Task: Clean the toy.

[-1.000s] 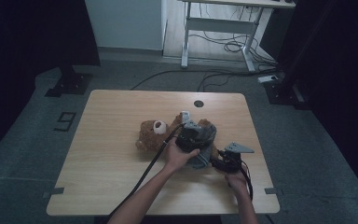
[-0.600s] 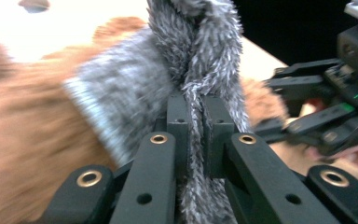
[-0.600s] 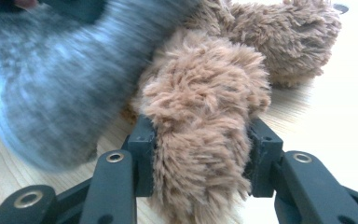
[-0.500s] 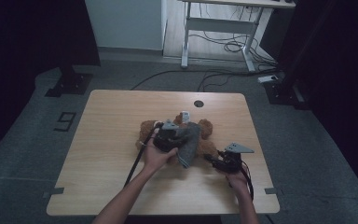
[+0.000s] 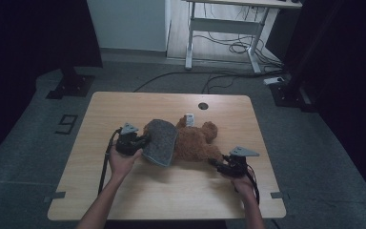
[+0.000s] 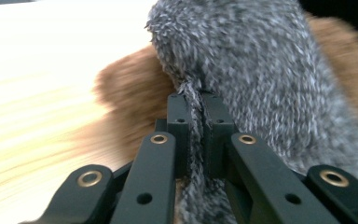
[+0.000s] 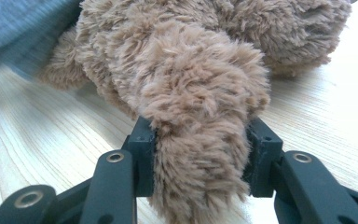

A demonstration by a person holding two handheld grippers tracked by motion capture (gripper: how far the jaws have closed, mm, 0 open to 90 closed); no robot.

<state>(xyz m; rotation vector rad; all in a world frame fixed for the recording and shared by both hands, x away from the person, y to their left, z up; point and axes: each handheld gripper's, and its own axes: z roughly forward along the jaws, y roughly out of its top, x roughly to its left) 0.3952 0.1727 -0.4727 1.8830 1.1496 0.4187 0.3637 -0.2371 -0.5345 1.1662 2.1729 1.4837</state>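
Since the earlier frames my left gripper point(image 5: 140, 142) has swept leftward across the light wooden table point(image 5: 124, 200), dragging the grey knitted cloth garment point(image 5: 161, 141) off the brown plush teddy bear point(image 5: 195, 143); its jaws are pinched tight on a fold of that garment point(image 6: 195, 140); my right gripper point(image 5: 221, 165) sits planted, jaws clamped around the bear's furry leg point(image 7: 198, 140); the bear lies mid-table, torso mostly uncovered; judged: undressing is nearly done, one further pull should free the garment.
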